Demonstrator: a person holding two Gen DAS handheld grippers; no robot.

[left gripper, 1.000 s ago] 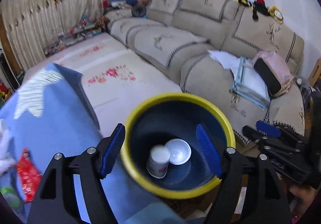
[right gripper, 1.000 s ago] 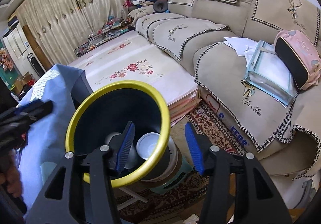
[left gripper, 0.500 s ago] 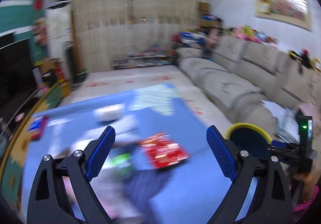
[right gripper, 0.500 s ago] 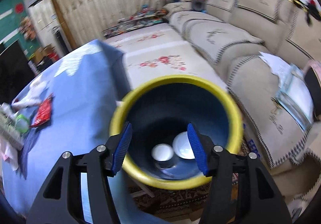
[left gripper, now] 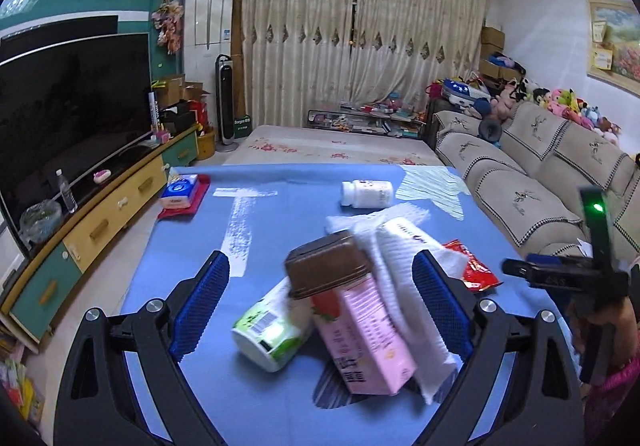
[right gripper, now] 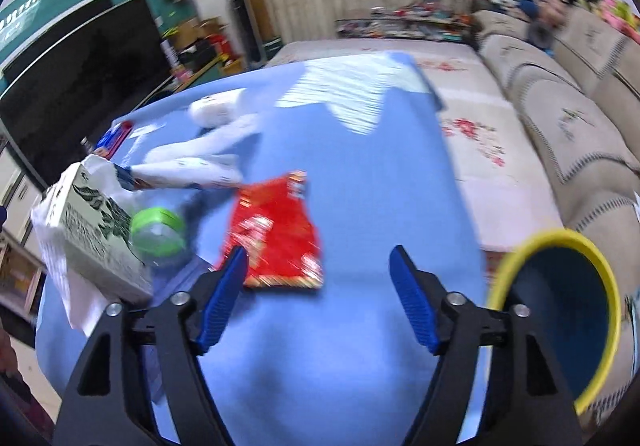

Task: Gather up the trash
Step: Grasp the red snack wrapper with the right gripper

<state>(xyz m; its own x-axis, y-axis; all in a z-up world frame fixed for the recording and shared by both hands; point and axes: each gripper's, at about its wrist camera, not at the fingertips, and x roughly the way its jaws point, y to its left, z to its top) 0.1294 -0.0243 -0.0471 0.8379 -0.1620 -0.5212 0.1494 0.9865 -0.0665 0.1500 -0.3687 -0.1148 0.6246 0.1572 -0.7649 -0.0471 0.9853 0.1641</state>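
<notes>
My left gripper [left gripper: 320, 306] is open and empty over a heap of trash on the blue table [left gripper: 280, 214]: a pink carton [left gripper: 360, 334], a brown box [left gripper: 328, 266], a green-and-white cup [left gripper: 272, 330] on its side and white tissue [left gripper: 404, 266]. A white bottle [left gripper: 366, 193] lies farther back. A red wrapper [left gripper: 474, 270] lies to the right. My right gripper [right gripper: 320, 298] is open and empty, just short of the red wrapper [right gripper: 276, 230]. The yellow-rimmed blue bin [right gripper: 560, 306] stands at the table's right edge.
A tissue pack on a red cloth [left gripper: 180, 192] lies at the far left corner. A TV [left gripper: 68, 106] and cabinet [left gripper: 100, 222] line the left. A sofa [left gripper: 540, 174] runs along the right. A floral mat [left gripper: 336, 146] lies beyond the table.
Both grippers have swung left, away from the bin and toward the table. The left one now faces the trash heap; the right one faces the red wrapper.
</notes>
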